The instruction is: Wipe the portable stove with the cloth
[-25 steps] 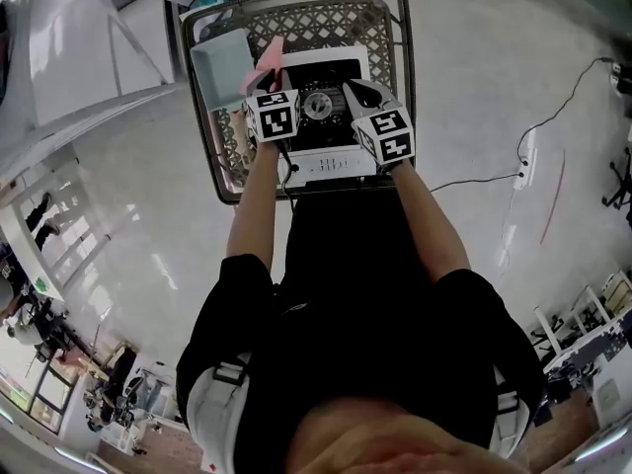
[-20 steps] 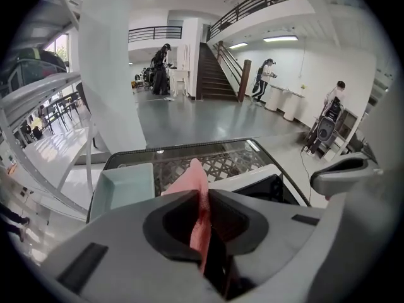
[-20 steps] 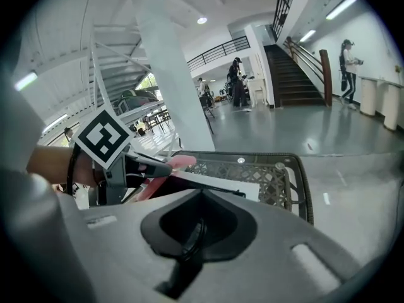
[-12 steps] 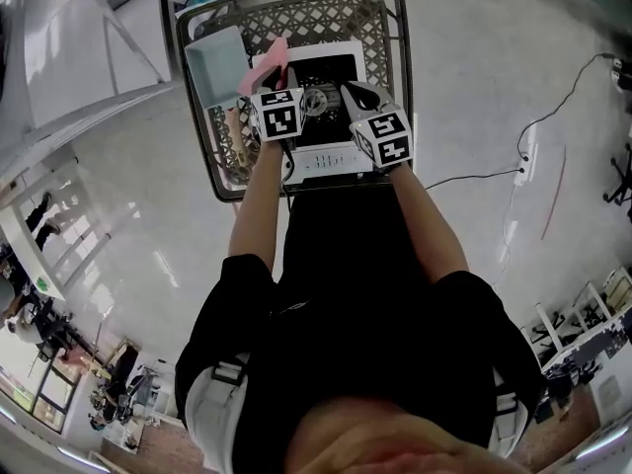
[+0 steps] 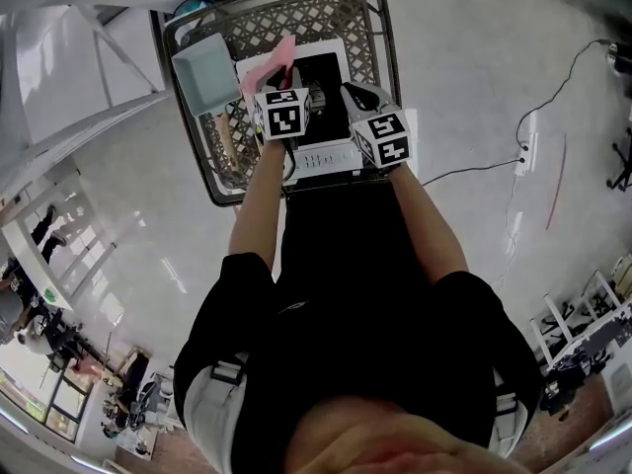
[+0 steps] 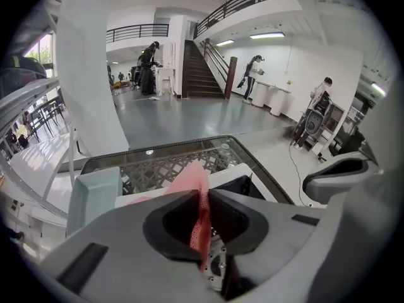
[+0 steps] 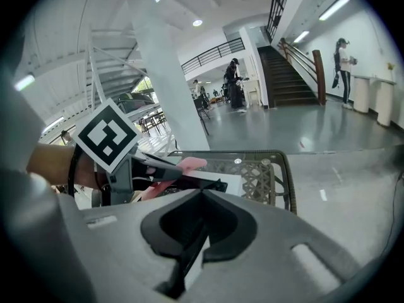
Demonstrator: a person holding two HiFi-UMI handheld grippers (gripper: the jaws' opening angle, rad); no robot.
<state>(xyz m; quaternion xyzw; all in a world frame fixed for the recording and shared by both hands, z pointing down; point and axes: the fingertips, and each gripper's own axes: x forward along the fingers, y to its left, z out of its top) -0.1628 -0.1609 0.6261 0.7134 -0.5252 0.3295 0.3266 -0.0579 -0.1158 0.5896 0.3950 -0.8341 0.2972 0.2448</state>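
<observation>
Little has changed in the last second, but what has changed matters. The left gripper (image 5: 279, 82) has slid from the left side of the portable stove (image 5: 321, 154) in over its middle, so that its marker cube now covers most of the burner. The pink cloth (image 5: 267, 64) has travelled with it. That cloth is pinched firmly between the left jaws, and in the left gripper view it stands up out of them as a folded peak. Its free end trails past the stove's far-left corner.

The right gripper (image 5: 358, 95) has hardly moved. It sits at the stove's right side with its jaws drawn together, and I can make out nothing held between them. Whether it presses on the stove to steady it cannot be told.

The stove stands at the near edge of the glass-topped wicker table (image 5: 387, 30). A pale green container (image 5: 202, 72) lies by the table's left edge, just beside the stove.

Judging from this, a wiping stroke across the top is under way. The front panel and the right half likely remain to be done.
</observation>
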